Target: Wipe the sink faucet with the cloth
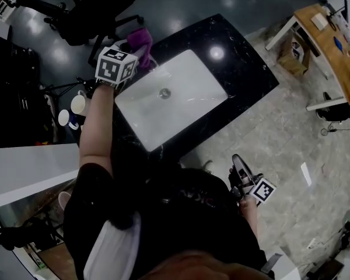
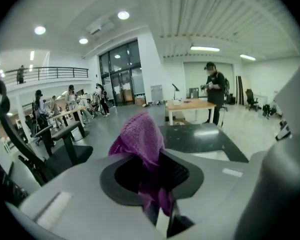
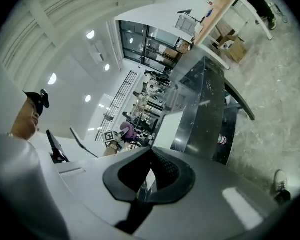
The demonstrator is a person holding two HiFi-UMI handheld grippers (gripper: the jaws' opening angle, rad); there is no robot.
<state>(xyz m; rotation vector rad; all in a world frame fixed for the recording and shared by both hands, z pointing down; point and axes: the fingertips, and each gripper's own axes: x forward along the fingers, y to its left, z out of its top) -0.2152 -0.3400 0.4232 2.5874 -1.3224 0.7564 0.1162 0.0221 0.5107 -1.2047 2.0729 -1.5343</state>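
A purple cloth point(image 1: 139, 41) is clamped in my left gripper point(image 1: 133, 52), held above the far left corner of the white sink basin point(image 1: 186, 107). Seen from the left gripper view, the cloth point(image 2: 140, 136) bunches up out of the jaws, and the left gripper point(image 2: 151, 176) is shut on its lower part. I cannot make out the faucet; the cloth and marker cube cover that corner. My right gripper point(image 1: 238, 164) hangs low at the right, away from the sink, over the floor. Its jaws in the right gripper point(image 3: 149, 178) view are shut with nothing between them.
The basin sits in a black countertop point(image 1: 239, 63). Two cups point(image 1: 77, 105) stand left of it, and an office chair point(image 1: 87, 10) stands beyond. A wooden desk point(image 1: 329, 39) and a cardboard box point(image 1: 293, 52) are at the far right. A person point(image 2: 215, 91) stands at a distant table.
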